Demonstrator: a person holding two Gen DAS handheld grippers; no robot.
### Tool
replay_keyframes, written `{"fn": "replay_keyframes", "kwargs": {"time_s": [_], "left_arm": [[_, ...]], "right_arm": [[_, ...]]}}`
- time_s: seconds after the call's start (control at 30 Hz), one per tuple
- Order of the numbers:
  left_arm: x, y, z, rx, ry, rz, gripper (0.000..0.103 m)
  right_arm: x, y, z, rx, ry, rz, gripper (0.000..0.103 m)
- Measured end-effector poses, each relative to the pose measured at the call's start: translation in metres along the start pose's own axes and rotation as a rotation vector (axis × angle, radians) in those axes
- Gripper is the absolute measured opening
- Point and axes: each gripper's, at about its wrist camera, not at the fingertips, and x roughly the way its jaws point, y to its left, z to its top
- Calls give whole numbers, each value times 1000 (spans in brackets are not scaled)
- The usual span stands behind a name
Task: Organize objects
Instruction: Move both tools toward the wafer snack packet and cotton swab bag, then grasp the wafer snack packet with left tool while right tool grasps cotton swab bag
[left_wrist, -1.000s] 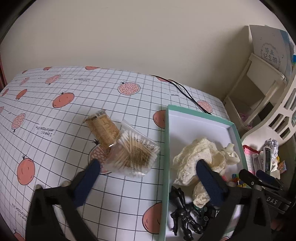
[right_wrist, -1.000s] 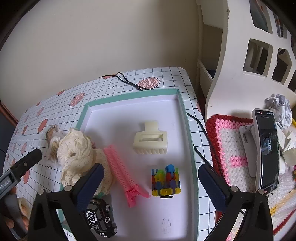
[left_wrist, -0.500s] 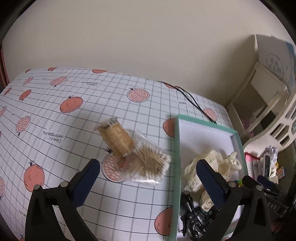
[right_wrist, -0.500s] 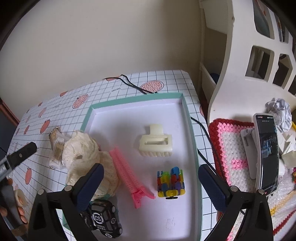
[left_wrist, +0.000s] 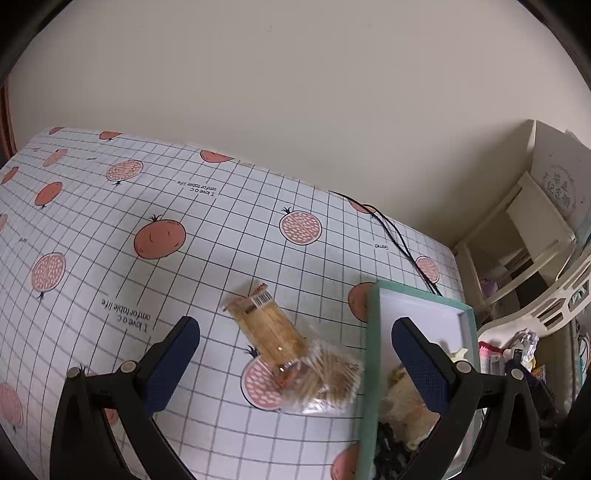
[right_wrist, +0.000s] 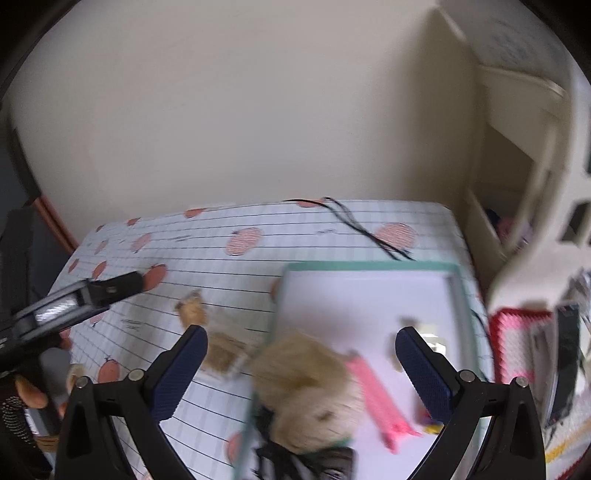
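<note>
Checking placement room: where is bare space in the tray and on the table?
Tray: bare far half, beyond the cream fabric and pink clip; its near end is crowded. Table: bare left of the toothpick pack and cotton swab bag.

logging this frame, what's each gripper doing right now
Left gripper: open, holding nothing.
Right gripper: open, holding nothing.

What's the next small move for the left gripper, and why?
Probably lower the left gripper onto the cotton swab bag and close. Its jaws are open and empty, with the bag and the toothpick pack lying between them on the tablecloth, outside the teal tray. The bag lies nearer the tray, so it looks like the easier first pick.
</note>
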Motion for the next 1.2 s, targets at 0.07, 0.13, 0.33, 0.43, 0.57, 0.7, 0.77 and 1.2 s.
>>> {"fn": "replay_keyframes", "kwargs": {"time_s": [0.07,0.13,0.33,0.43,0.57,0.7,0.77,1.2], "left_arm": [[8,8,3,5,12,-2,103],[19,16,6,-12,37,-4,103],[58,39,10,-55,95,-9,103],[76,45,11,-75,124,-32,103],[94,44,11,-64,147,-20,103],[105,39,10,-45,165,-30,100],[109,34,9,-26,174,-29,96],[118,23,3,58,217,27,81]], "right_arm": [[13,16,1,-28,11,6,103],[29,30,0,-47,25,9,103],[70,58,-14,-146,94,19,103],[86,64,-22,-180,105,15,103],[100,70,-28,-200,115,42,103],[116,81,-41,-228,151,40,103],[120,85,-47,-233,152,28,103],[120,100,-56,-286,147,2,103]]}}
